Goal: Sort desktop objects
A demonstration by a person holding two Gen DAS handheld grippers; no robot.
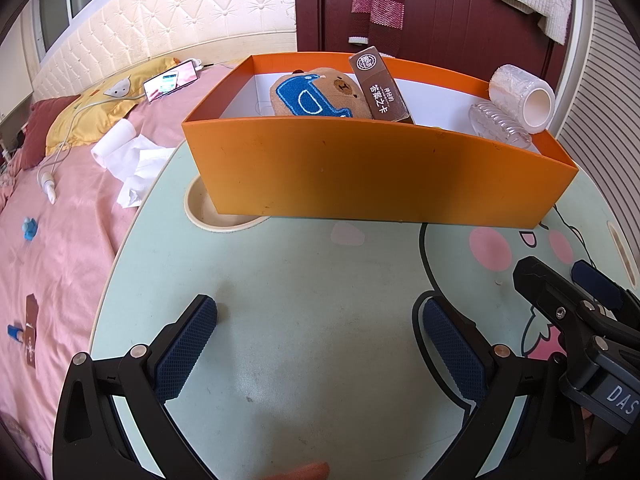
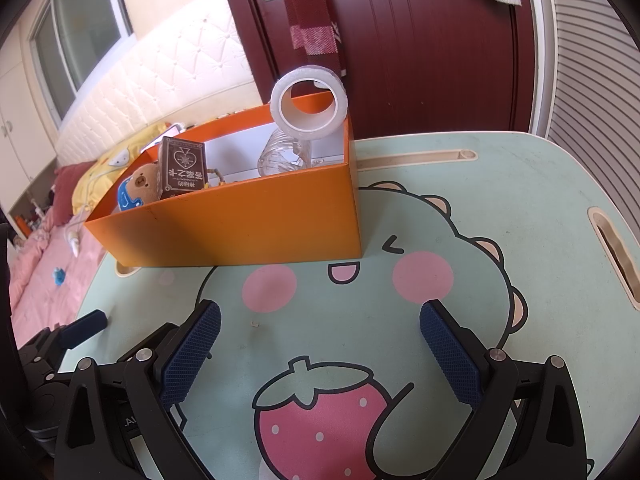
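An orange box [image 1: 360,168] stands on the pale green cartoon table [image 1: 304,280]; it also shows in the right wrist view [image 2: 256,220]. Inside it are a brown plush bear [image 1: 316,92], a brown card box [image 1: 380,84], a clear ribbed bottle [image 1: 500,120] and a roll of clear tape [image 1: 524,96] resting at the box's right end. The tape roll [image 2: 308,100], card box [image 2: 184,164] and plush [image 2: 138,190] show in the right wrist view too. My left gripper [image 1: 320,320] is open and empty above the table before the box. My right gripper [image 2: 320,328] is open and empty over the strawberry print.
A bed with pink sheets [image 1: 52,240] lies left of the table, with tissue paper [image 1: 128,156], a phone [image 1: 172,80] and a yellow pillow [image 1: 108,108]. A dark red door [image 2: 420,48] stands behind. The table has a cup recess [image 1: 216,216] and a slot [image 2: 616,256].
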